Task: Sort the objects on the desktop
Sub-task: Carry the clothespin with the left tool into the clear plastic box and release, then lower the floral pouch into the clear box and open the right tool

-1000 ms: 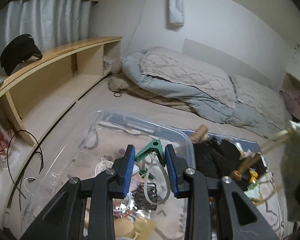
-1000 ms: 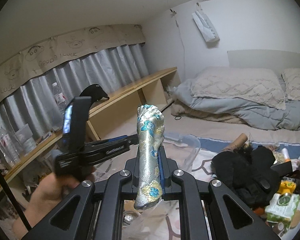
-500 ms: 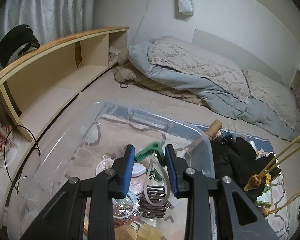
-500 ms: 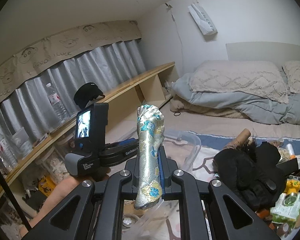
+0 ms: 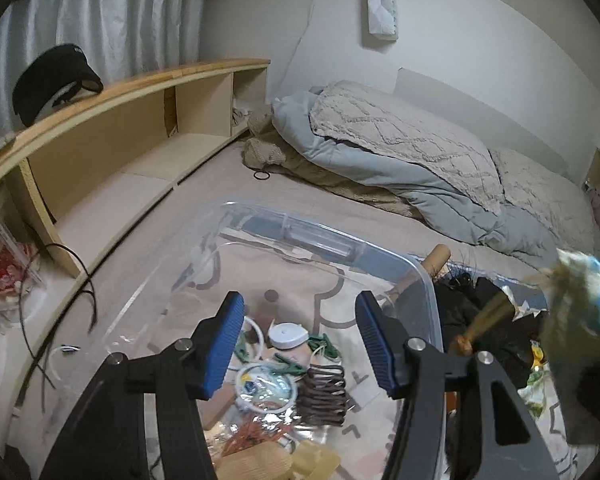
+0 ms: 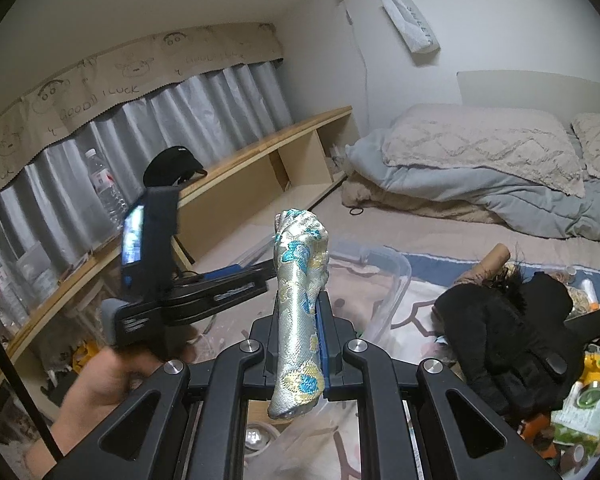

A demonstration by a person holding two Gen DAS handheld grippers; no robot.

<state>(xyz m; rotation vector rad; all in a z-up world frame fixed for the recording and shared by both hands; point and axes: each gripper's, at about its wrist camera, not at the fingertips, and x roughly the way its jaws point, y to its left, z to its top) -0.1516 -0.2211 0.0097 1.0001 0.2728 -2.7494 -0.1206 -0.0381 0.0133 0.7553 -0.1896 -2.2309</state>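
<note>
Upright between the blue pads of the right tool stands a silvery brocade pouch with blue and gold flowers — pinched at mid-length, its gathered top above the pads. Left of that tool, the left tool hangs with its jaws spread wide and empty above a clear plastic storage bin. Below its pads lie a white round lid, a brown coiled hair clip and green cord — all inside the bin. Right of the bin sits a black fabric heap.
</note>
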